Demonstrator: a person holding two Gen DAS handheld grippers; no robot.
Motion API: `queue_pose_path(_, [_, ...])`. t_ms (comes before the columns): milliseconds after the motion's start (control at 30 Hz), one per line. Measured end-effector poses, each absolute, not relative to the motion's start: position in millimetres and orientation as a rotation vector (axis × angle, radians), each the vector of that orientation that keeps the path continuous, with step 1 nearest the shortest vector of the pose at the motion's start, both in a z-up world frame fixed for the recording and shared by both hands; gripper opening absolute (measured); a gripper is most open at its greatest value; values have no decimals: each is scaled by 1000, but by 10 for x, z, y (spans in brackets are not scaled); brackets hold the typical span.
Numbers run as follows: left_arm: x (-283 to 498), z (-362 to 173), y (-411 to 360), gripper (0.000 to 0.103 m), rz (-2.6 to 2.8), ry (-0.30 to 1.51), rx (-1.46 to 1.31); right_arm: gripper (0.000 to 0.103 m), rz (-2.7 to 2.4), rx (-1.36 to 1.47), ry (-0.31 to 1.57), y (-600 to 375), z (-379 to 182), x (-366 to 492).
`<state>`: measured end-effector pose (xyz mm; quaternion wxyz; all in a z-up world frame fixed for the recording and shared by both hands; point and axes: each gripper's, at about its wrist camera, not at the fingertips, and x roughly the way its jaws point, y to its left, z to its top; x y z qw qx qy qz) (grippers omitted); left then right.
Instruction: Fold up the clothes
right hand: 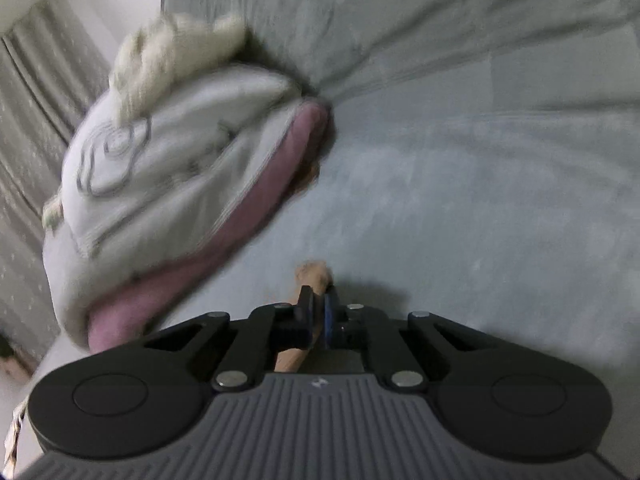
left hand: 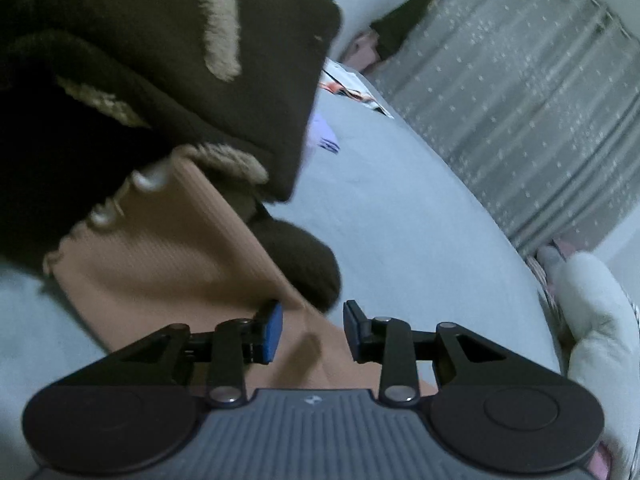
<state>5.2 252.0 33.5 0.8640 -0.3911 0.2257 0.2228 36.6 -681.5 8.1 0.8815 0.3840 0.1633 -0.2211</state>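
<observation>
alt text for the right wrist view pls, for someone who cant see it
The right gripper is shut on a bunched bit of tan cloth over a pale blue bed sheet. To its left lies a blurred white and pink stuffed toy, with a grey curtain behind it.

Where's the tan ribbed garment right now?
In the left wrist view, the tan ribbed garment lies on the grey bedsheet, lower left, partly under the dark brown fleece.

Left wrist view: looks forward and down along its fingers, close over the tan garment [left hand: 168, 264] on the grey sheet [left hand: 400, 208]. Right wrist view: same downward tilt, close over sheet. Shared: sheet, white plush [right hand: 160, 168], curtain [left hand: 520, 100]
</observation>
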Motion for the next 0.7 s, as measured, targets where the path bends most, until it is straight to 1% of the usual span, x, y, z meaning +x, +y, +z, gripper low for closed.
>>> queue_pose_path(133, [13, 400, 2589, 33, 444, 458, -845, 5, -464, 741, 337, -6776, 192, 366])
queue_pose_path(367, [-176, 496, 2728, 33, 423, 497, -912, 4, -496, 625, 232, -6674, 632, 237])
queue_pose_path(467, [-246, 591, 2818, 33, 451, 486, -863, 4, -527, 586, 233, -6658, 653, 234])
queue_pose_path(700, [-395, 685, 2981, 34, 498, 528, -845, 4, -570, 526, 193, -6615, 741, 206])
